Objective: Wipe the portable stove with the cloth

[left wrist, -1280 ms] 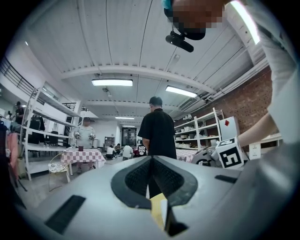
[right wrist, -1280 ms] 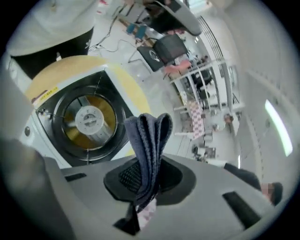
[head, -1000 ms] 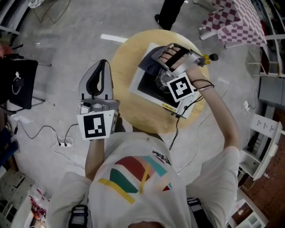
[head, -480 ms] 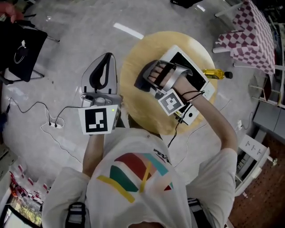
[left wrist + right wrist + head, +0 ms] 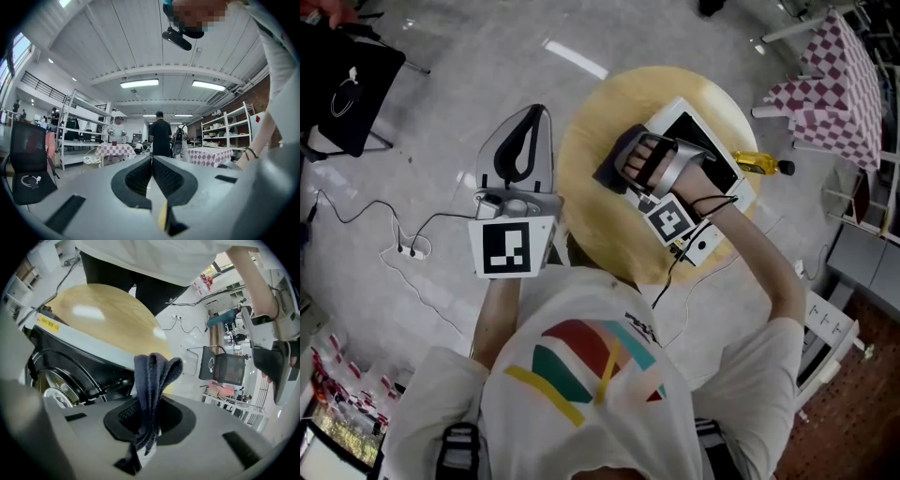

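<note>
Over the round wooden table (image 5: 581, 220), the head view shows the right gripper (image 5: 630, 171) bringing a dark cloth (image 5: 609, 169) to the left corner of the portable stove (image 5: 712, 157), which sits on the tabletop. The left gripper (image 5: 532, 114) hangs beside the table over the floor, seemingly parked clear of the wiping. In the left gripper view its jaws meet with nothing between them and point out at the room. In the right gripper view the jaws pinch a folded bunch of cloth. The fabric juts past the tips, so it, and not the plastic, would meet the stove's black top.
</note>
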